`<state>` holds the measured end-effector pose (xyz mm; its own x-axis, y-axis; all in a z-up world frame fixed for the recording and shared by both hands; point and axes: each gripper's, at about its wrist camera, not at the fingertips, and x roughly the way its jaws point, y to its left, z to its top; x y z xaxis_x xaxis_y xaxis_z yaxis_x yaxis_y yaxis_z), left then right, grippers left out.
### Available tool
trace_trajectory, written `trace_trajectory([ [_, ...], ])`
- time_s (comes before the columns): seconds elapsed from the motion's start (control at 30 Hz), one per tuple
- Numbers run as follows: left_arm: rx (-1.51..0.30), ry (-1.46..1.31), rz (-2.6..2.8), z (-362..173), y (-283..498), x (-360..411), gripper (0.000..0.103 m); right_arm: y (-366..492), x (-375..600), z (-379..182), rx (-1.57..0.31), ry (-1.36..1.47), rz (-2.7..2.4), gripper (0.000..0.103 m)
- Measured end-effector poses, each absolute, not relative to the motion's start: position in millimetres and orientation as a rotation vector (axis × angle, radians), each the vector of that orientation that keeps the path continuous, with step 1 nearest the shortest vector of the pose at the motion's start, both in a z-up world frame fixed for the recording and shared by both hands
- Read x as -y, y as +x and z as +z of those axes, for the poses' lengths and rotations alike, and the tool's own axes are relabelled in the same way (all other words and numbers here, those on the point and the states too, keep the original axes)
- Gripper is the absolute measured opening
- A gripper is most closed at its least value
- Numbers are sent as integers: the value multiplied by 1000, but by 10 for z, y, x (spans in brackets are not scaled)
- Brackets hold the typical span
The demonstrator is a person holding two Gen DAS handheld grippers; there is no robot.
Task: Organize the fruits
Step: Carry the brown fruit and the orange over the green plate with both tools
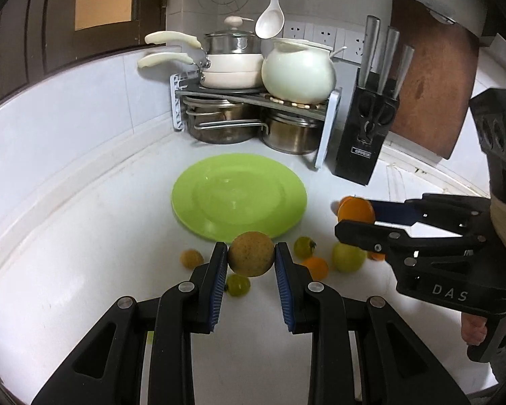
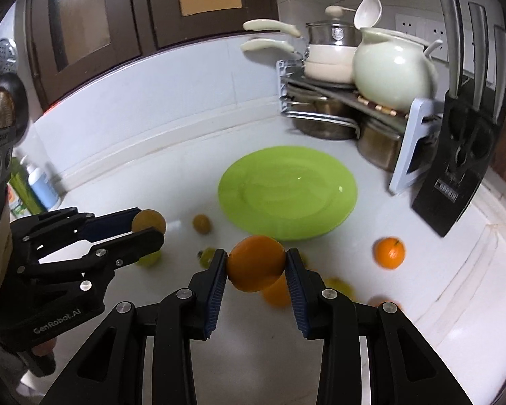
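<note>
The left tool (image 1: 251, 258) is gripping a round, dull tan fruit with a speckled, matte skin (image 1: 251, 253) between its ribbed blue pads, holding it above the white worktop (image 1: 84, 253) just short of the glossy lime-green plate (image 1: 199, 209). The right tool (image 2: 256, 266) is clamping a smooth, bright orange (image 2: 255, 263) the same way, near the plate's front rim. Both fruits are near-spherical, showing no clear long axis. Small loose fruits are lying on the worktop under the tools: a yellow-green one (image 1: 348, 255), a small green one (image 1: 304, 246), a small tan one (image 1: 191, 258) and another orange with its stem spot facing up (image 2: 389, 252). Behind the plate, a rack of steel pots (image 1: 253, 125) and a black knife block (image 1: 364, 135) are standing.
</note>
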<state>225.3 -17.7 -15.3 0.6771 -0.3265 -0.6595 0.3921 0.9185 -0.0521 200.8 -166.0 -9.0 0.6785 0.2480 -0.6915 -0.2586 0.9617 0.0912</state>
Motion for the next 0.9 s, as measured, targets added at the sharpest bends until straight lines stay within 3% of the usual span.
trace_trajectory([
  [0.43, -777, 136, -376, -26, 2967, 332, 29, 2830, 1752, 45, -828, -38, 284, 36],
  [0.9, -1031, 168, -363, -573, 3895, 464, 29, 3655, 1698, -556, -1058, -94, 294, 36],
])
